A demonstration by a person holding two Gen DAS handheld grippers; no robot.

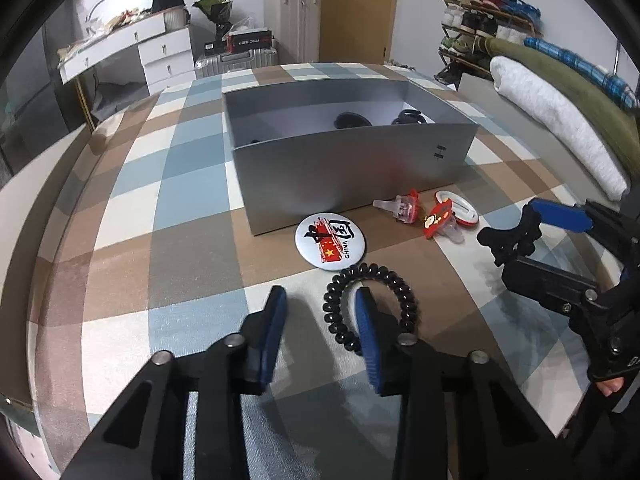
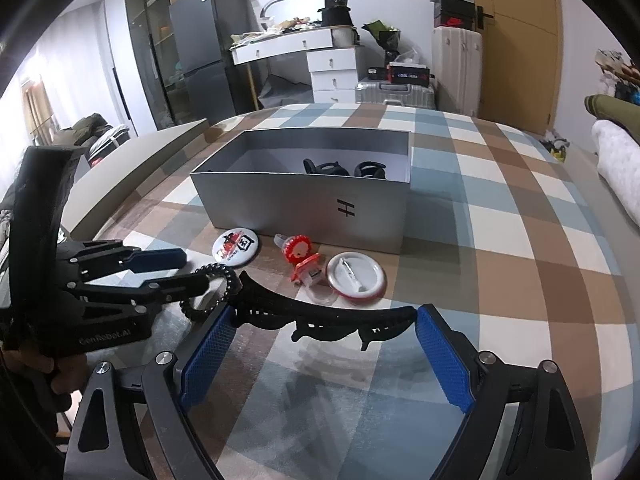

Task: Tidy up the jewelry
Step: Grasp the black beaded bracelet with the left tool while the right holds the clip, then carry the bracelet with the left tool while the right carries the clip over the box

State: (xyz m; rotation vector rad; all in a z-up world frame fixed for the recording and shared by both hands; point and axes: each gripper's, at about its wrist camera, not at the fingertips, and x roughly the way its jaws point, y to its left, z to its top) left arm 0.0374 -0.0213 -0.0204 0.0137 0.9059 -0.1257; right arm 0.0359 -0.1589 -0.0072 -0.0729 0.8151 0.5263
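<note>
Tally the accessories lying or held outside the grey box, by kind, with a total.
Round pin badges: 2, one face up, one face down
Red clips: 2
Black beaded bracelet: 1
Black hair claw: 1, held in the right hand-held gripper
Total: 6
Dark items inside the grey box are not counted.

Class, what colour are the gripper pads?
Blue pads, textured; clearest in the right wrist view.

Box (image 1: 348,168) looks like matt silver card; bracelet (image 1: 404,300) of glossy black beads; badge (image 1: 328,242) smooth and shiny; clip (image 2: 328,316) matt black plastic; pads (image 2: 444,356) textured blue rubber; cloth (image 1: 192,216) soft checked weave.
</note>
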